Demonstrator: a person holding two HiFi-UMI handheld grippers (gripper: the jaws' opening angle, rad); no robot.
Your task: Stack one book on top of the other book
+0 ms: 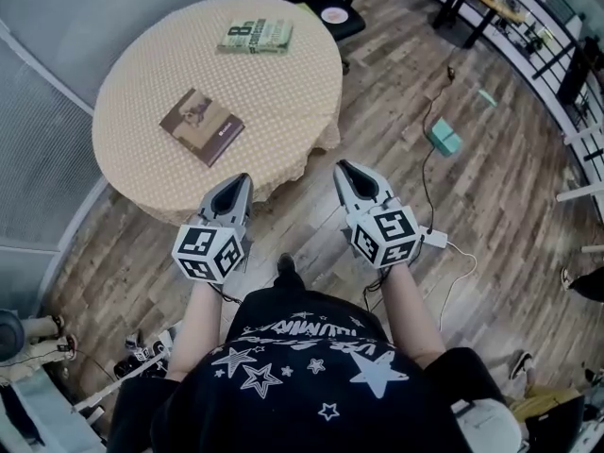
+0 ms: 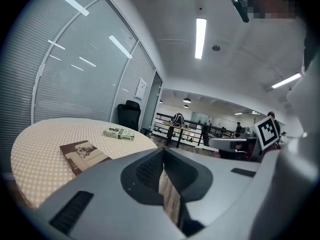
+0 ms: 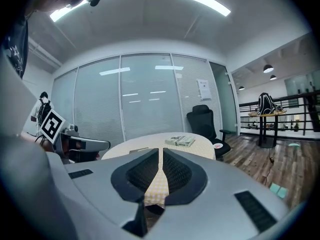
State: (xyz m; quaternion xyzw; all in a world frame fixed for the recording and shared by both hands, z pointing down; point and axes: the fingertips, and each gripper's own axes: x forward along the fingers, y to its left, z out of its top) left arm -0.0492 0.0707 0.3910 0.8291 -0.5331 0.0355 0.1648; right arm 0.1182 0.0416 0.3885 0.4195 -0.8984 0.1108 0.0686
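A brown book (image 1: 201,125) lies on the near left part of the round table (image 1: 283,102); it also shows in the left gripper view (image 2: 84,155). A green and white book (image 1: 256,36) lies flat at the table's far side, seen too from the left gripper (image 2: 119,133) and the right gripper (image 3: 180,141). My left gripper (image 1: 242,182) is shut and empty, its tip just short of the table's near edge. My right gripper (image 1: 343,170) is shut and empty too, level with it to the right, over the floor by the table's edge.
A black office chair (image 1: 332,8) stands behind the table. A teal box (image 1: 444,137) and a white power strip (image 1: 435,239) with cables lie on the wooden floor to the right. A glass wall with blinds (image 2: 80,79) runs along the left.
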